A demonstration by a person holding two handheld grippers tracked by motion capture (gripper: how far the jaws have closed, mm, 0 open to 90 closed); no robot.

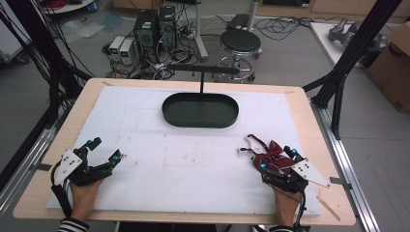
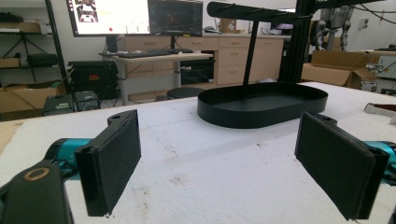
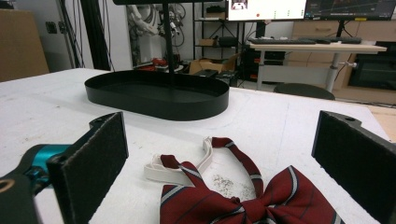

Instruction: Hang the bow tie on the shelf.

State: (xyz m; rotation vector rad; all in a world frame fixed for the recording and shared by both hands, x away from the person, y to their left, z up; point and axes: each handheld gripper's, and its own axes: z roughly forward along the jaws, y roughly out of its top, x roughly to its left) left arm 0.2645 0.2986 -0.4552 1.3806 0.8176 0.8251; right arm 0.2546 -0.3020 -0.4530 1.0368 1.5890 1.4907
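A dark red striped bow tie (image 1: 267, 153) with a white strap lies flat on the white mat at the front right. My right gripper (image 1: 278, 158) stands open around its near end, and in the right gripper view the bow tie (image 3: 233, 196) lies between the wide-apart pads without either touching it. My left gripper (image 1: 104, 150) rests at the front left, open, with bare mat between its pads (image 2: 112, 163). A black oval tray (image 1: 200, 110) with an upright T-shaped stand (image 1: 201, 72) sits at the middle back of the mat.
The white mat (image 1: 183, 159) covers a wooden table (image 1: 304, 111). Black frame posts (image 1: 353, 53) rise at the right and left. Beyond the far edge stand a stool (image 1: 240, 41), computer cases and cables on the floor.
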